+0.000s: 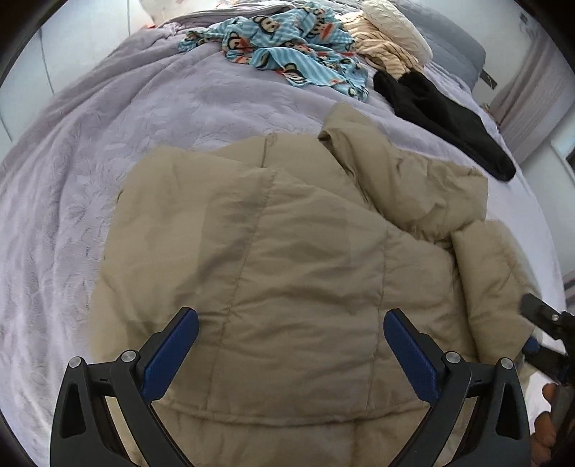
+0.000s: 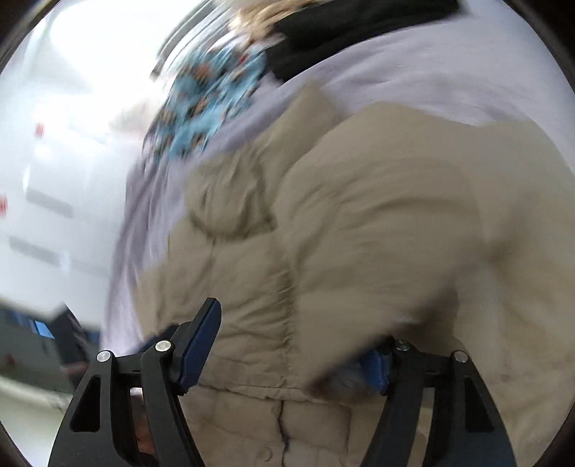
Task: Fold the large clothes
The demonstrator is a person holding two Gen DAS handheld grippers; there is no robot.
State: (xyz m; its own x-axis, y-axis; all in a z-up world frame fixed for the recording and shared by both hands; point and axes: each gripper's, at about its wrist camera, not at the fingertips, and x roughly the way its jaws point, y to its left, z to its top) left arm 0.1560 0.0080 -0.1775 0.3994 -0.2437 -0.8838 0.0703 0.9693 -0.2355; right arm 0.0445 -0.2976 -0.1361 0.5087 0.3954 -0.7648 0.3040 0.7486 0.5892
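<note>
Both grippers' fingers (image 1: pixel 187 334) spread over beige coat (image 1: pixel 287 251).

Blurred throughout in the right wrist view: beige padded jacket (image 2: pixel 359 222) smeared, its seams readable only near the bottom edge; blue patterned cloth (image 2: pixel 205 104) reduced to streaks; black garment (image 2: pixel 345 28) cut off by the top edge. Right gripper (image 2: pixel 298 345) half concealed, one blue pad buried under a jacket fold. In the left wrist view, jacket hem cut off at the bottom; cream bundle (image 1: pixel 391 32) clipped at the far edge of the bed (image 1: pixel 72 172).
</note>
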